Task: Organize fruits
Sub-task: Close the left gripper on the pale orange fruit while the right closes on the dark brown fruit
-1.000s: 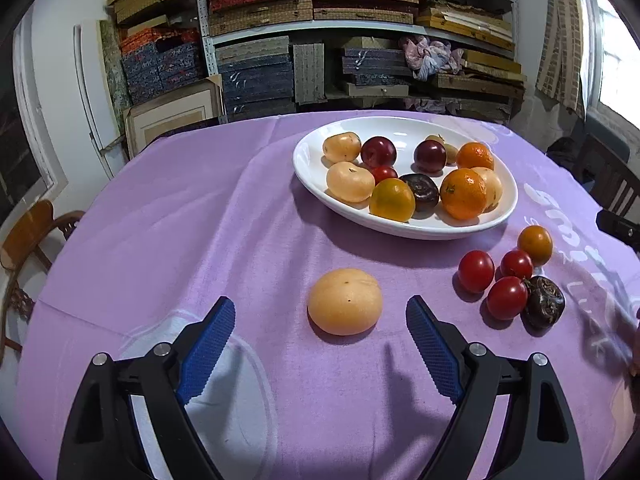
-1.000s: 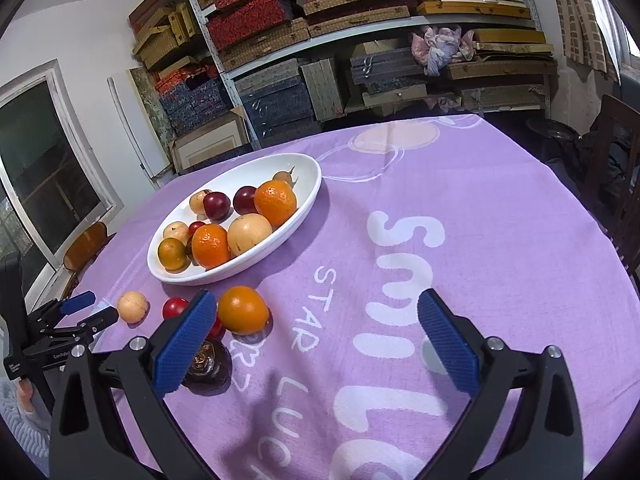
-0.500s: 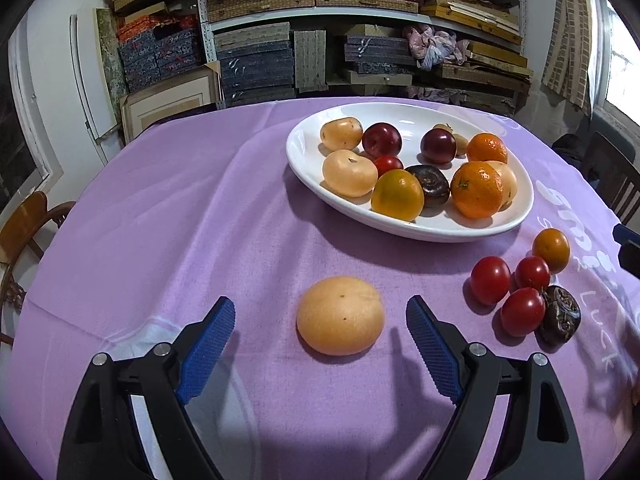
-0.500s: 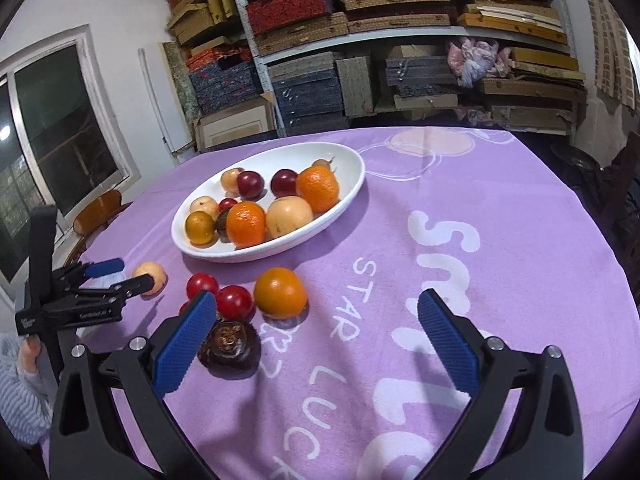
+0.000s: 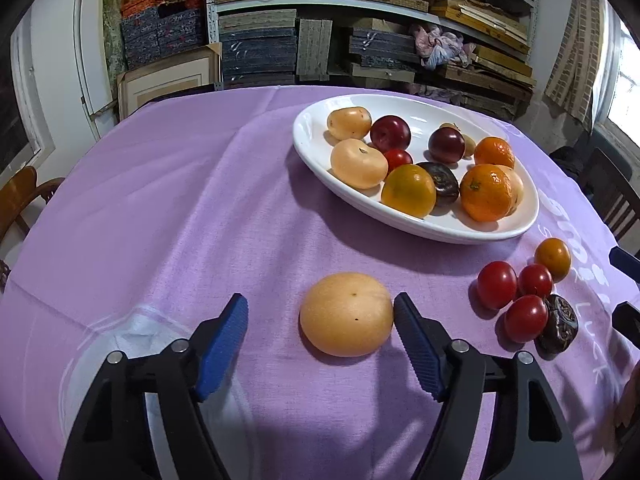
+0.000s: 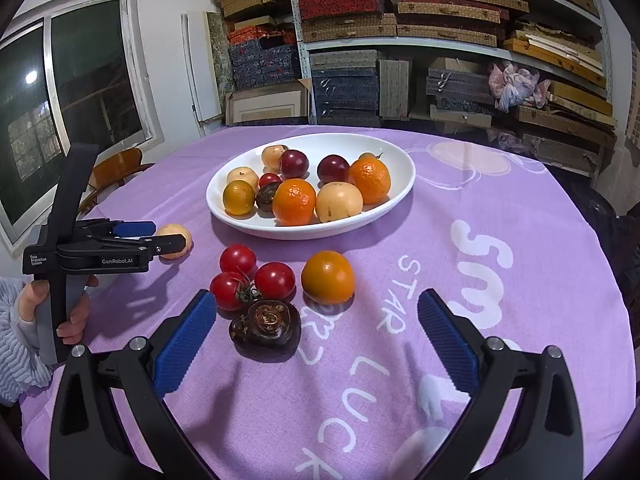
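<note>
A pale orange round fruit [image 5: 346, 314] lies on the purple cloth between the fingers of my open left gripper [image 5: 320, 332]; the right pad is at its side. It also shows in the right wrist view [image 6: 175, 240]. A white oval bowl [image 5: 486, 233] holds several fruits. Three red tomatoes [image 6: 252, 278], an orange fruit [image 6: 328, 277] and a dark wrinkled fruit [image 6: 266, 328] lie loose before the bowl [image 6: 394, 160]. My right gripper [image 6: 318, 338] is open, just behind the dark fruit.
The round table carries a purple cloth [image 6: 500, 240] with white lettering. Shelves of stacked boxes [image 5: 320, 40] stand behind it. A wooden chair [image 5: 18, 196] is at the left and a dark chair [image 5: 612, 196] at the right.
My left gripper moved forward so the pale fruit now sits between its fingers. My right gripper swung left and closer to the loose tomatoes and the dark fruit.
</note>
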The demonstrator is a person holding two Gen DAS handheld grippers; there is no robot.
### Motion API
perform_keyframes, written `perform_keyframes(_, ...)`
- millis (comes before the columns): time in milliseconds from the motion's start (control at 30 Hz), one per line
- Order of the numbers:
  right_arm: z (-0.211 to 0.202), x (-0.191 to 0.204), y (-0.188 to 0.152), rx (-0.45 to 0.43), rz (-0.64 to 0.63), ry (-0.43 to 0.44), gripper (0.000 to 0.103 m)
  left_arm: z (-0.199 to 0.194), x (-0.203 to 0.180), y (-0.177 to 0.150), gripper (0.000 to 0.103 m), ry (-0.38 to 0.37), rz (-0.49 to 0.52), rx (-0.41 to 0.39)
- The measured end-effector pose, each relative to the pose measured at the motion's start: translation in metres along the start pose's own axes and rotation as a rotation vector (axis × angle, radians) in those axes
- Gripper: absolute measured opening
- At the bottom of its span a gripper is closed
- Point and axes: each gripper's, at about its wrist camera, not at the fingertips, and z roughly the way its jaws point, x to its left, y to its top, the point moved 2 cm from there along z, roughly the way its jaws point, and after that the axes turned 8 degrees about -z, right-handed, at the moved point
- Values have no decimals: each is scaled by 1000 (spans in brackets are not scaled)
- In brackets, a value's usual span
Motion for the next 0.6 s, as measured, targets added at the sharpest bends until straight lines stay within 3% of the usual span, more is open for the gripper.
perform_keyframes(100, 1, 3, 0, 2, -17, 0, 99, 0, -2, 0, 50, -25, 9, 0)
perform_keyframes(133, 2, 2, 0, 2, -19, -1, 99, 1, -3, 0, 48, -27, 15, 2)
perform_keyframes(367, 4, 5, -1, 17, -17, 20, 99, 0, -2, -1, 48, -32, 5, -5)
perform_keyframes(600, 15, 38, -5, 86, -108, 74, 99, 1, 0, 0, 48, -17, -5, 0)
